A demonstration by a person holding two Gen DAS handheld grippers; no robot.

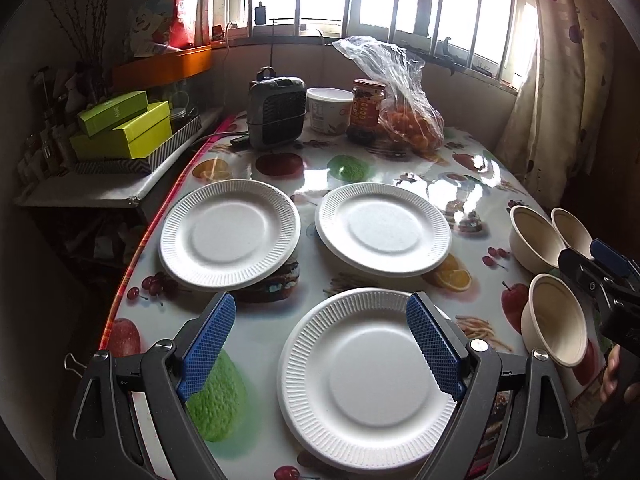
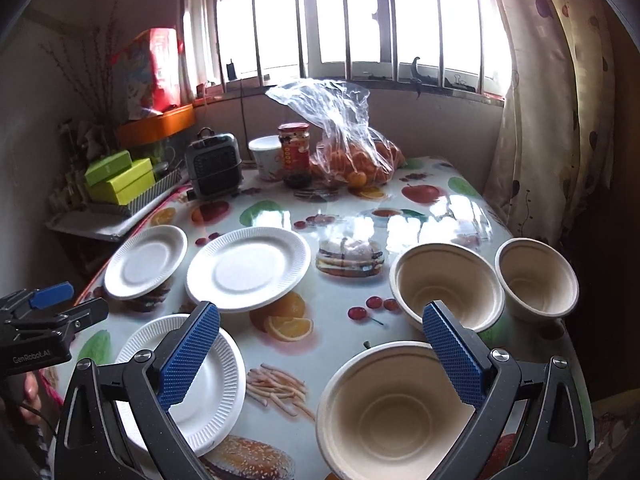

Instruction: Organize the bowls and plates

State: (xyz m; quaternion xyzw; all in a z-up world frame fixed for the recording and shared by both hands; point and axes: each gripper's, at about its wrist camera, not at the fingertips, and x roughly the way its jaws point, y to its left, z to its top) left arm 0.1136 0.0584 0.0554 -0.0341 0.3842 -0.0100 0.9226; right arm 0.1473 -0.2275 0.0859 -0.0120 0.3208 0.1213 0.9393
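Three white paper plates lie on the fruit-print table: a far left plate [image 1: 230, 234] [image 2: 146, 262], a far middle plate [image 1: 383, 229] [image 2: 248, 269] and a near plate [image 1: 374, 382] [image 2: 200, 384]. Three beige paper bowls stand at the right: a near bowl [image 1: 556, 318] [image 2: 394, 412], a middle bowl [image 1: 534, 236] [image 2: 446, 286] and a far bowl [image 1: 570, 226] [image 2: 536, 278]. My left gripper [image 1: 320, 306] is open above the near plate's left side. My right gripper [image 2: 322, 314] is open above the near bowl. Both are empty.
At the table's far end stand a small grey heater [image 1: 277, 111], a white tub [image 1: 329, 109], a sauce jar [image 1: 367, 110] and a plastic bag of oranges [image 1: 404, 120]. Green boxes [image 1: 122, 130] sit on a side shelf at left. A curtain [image 1: 548, 92] hangs at right.
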